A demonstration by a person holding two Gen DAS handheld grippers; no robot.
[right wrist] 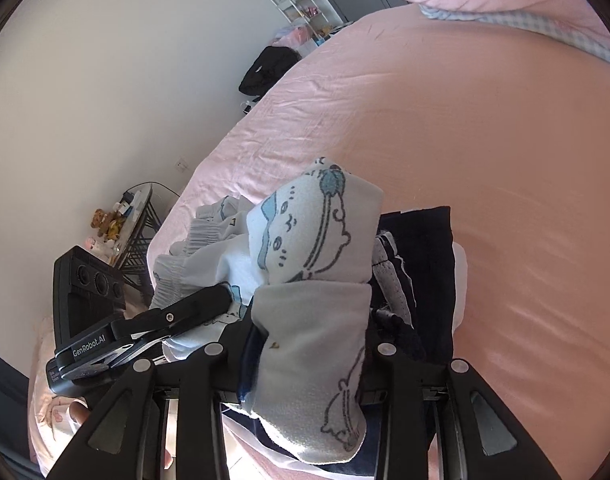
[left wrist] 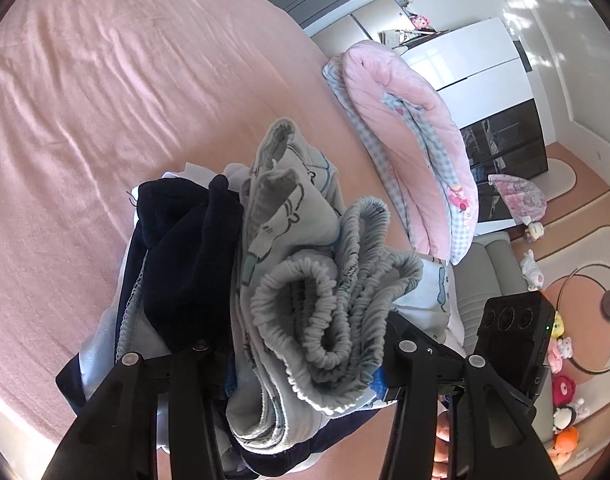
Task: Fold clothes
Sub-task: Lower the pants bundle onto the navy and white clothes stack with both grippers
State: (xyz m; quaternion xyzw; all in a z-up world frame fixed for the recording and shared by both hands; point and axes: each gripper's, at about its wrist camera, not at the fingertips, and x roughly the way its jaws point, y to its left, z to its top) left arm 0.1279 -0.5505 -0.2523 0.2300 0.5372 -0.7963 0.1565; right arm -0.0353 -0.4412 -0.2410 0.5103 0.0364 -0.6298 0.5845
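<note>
The left hand-held gripper (left wrist: 301,360) is closed on a bundle of clothes (left wrist: 289,264): grey-white printed garments with a gathered elastic waistband, and beside them a dark navy garment (left wrist: 185,264). The right hand-held gripper (right wrist: 305,356) is also gripping this same bundle (right wrist: 309,320), on a light piece with a cartoon print, with the navy cloth at its side. The cloth fills the gap between the jaws of each one. The bundle is just over the pink bed (left wrist: 105,120), near its front edge; I cannot tell if it touches the sheet. A folded pink quilt (left wrist: 409,128) lies along the bed's right edge.
</note>
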